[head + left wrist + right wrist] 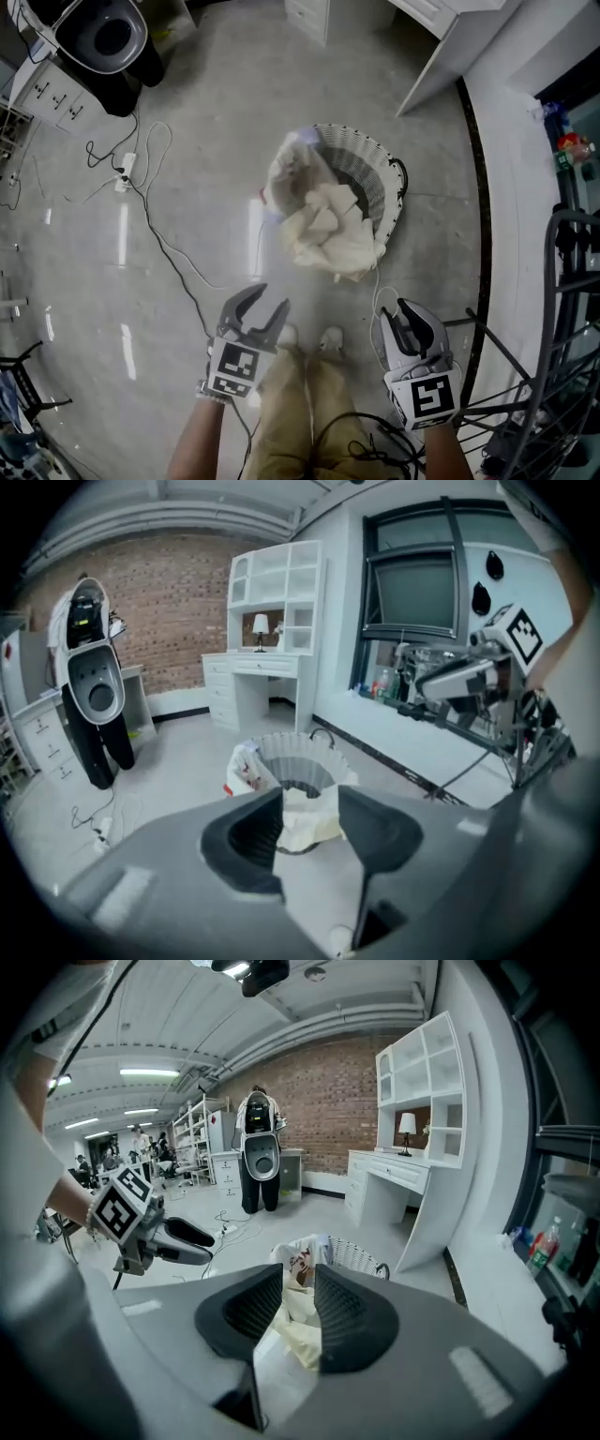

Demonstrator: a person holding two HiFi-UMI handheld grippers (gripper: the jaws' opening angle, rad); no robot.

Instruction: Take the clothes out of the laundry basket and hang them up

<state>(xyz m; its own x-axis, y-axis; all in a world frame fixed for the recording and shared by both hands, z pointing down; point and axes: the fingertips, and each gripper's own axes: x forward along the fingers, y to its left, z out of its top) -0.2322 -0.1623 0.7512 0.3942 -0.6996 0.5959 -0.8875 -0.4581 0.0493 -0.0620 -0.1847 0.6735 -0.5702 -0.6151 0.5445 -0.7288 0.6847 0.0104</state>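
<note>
Grey floor (187,141), laundry basket (375,164) ahead of shoes (309,339). Cream clothes (328,234) heaped inside, spilling over near rim. Left claw (269,302) wide open, empty. Right claw (403,316) partly open, empty. Both short of basket. Brick wall (328,1101) and lamp (260,625) seen from gripper views only, not head view.

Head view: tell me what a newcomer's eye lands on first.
The white wicker laundry basket at the middle of the grey floor draws the eye, cream clothes heaped in it and spilling over its near rim. Nearer, the left claw and right claw hang open and empty either side of the person's shoes, short of the basket.
</note>
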